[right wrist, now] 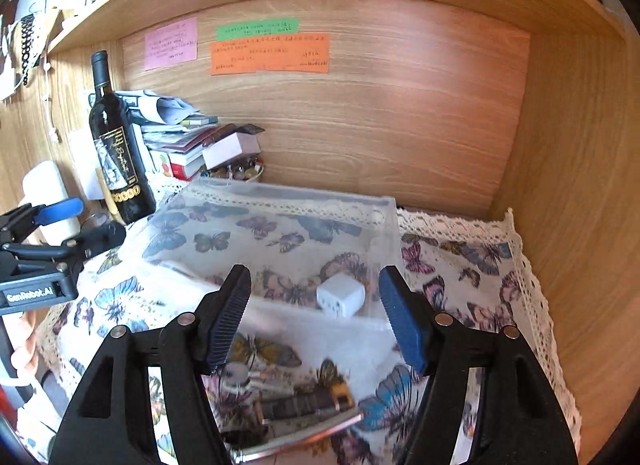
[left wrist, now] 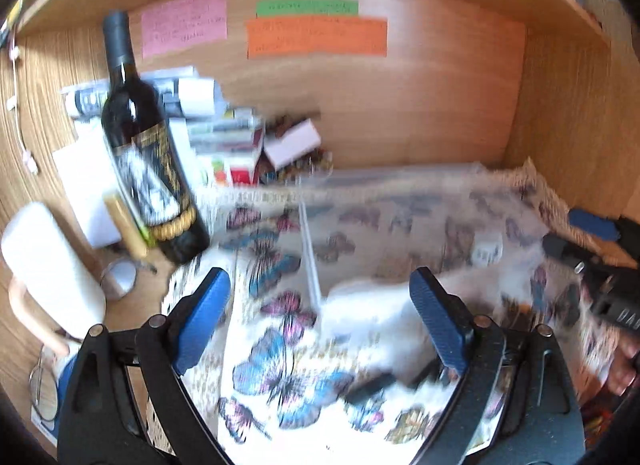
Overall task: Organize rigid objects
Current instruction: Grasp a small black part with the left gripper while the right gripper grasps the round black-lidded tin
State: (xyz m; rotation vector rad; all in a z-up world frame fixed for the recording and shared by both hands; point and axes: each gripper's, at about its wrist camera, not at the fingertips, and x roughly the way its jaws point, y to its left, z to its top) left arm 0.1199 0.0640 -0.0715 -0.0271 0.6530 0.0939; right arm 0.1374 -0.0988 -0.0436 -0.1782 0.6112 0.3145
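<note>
Left wrist view: left gripper point(left wrist: 320, 317) spread wide over the butterfly cloth point(left wrist: 280, 353), nothing between its fingers.
The picture is blurred; a white block point(left wrist: 368, 317) lies just ahead, a wine bottle point(left wrist: 148, 145) stands at left, and the right gripper point(left wrist: 592, 249) shows at the right edge.

Right wrist view: right gripper point(right wrist: 316, 313) spread, holding nothing.
A white charger point(right wrist: 340, 297) sits inside the clear bin point(right wrist: 280, 201), by its near wall. A dark folded knife point(right wrist: 308, 405) and metal pieces lie on the cloth under the fingers. The left gripper point(right wrist: 60, 221) hangs at left near the bottle.

Home desk nook: wine bottle point(right wrist: 116, 137), stacked books point(right wrist: 180, 145).
</note>
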